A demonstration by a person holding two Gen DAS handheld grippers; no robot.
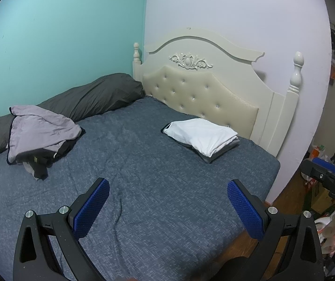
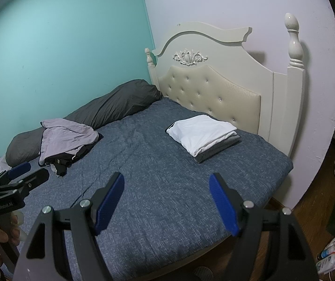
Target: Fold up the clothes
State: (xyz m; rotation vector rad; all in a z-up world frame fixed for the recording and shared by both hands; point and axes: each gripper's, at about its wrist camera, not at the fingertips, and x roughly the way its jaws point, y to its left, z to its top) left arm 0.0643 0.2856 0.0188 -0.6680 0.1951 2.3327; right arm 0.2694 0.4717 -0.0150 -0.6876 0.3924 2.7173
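A: Step? Both empty: left tool (image 1: pixel 168 201) and right tool (image 2: pixel 166 197) spread wide over the bed (image 1: pixel 167 210).
B: Between garments. Folded stack (image 1: pixel 201 138) near headboard; unfolded pile (image 1: pixel 42 135) far left. Next, probably reach there.

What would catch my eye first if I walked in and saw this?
Probably the blue-padded fingers of the left gripper, spread wide over the blue bedspread; the right gripper is open too. Beyond them, a neat folded stack topped in white lies near the cream headboard, while a rumpled pile of clothes waits by the teal wall.
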